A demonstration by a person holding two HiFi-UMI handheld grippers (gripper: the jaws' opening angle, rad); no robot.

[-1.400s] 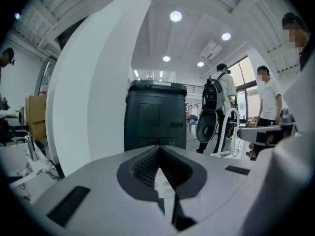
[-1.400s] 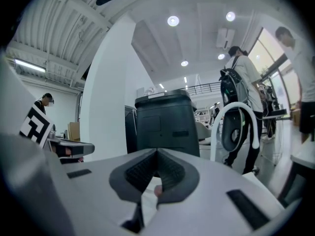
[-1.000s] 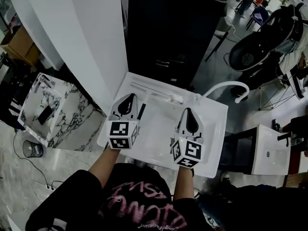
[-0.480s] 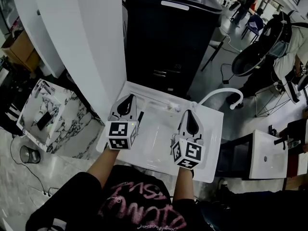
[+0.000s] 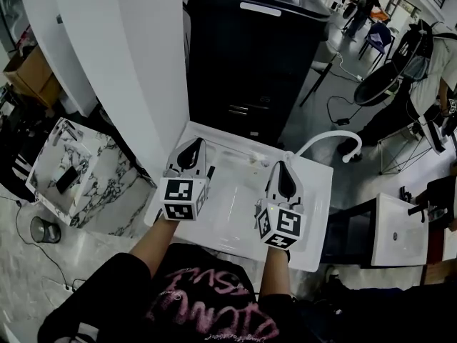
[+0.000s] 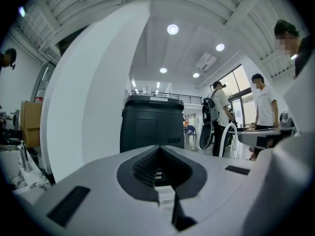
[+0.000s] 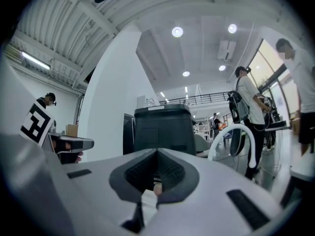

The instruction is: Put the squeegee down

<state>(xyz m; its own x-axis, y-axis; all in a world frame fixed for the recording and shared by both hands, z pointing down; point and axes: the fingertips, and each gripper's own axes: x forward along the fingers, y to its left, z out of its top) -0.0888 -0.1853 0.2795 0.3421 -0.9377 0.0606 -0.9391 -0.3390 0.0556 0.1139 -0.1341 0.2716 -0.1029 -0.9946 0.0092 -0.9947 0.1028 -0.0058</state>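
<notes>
- The left tool [image 5: 191, 150] is seen held low over the white surface [image 5: 235, 213], left of centre in the head view, with its marker cube nearest the camera.
- In the left gripper view, the left tool [image 6: 158, 151] is shown clenched: the jaws are pressed together and nothing is gripped between them.
- The right tool [image 5: 282, 171] is held level with it, right of centre and well apart from the left one.
- The right tool [image 7: 157, 154] is likewise found clenched in its own view, jaws met, with no object held.
- The squeegee [image 5: 211, 171] is made out only as a thin dark strip lying on the surface just beside the left tool's right edge; whether the two touch cannot be told.
- A small pale object [image 5: 253, 157] is spotted on the surface between the two tools, toward the far edge.
- A white curved faucet [image 5: 330, 140] is seen arching at the surface's far right corner.
- A black cabinet [image 5: 257, 56] is placed directly beyond the surface, and a white pillar [image 5: 136, 63] fills the upper left.
- A marble counter [image 5: 78, 170] is seen at the left edge.
</notes>
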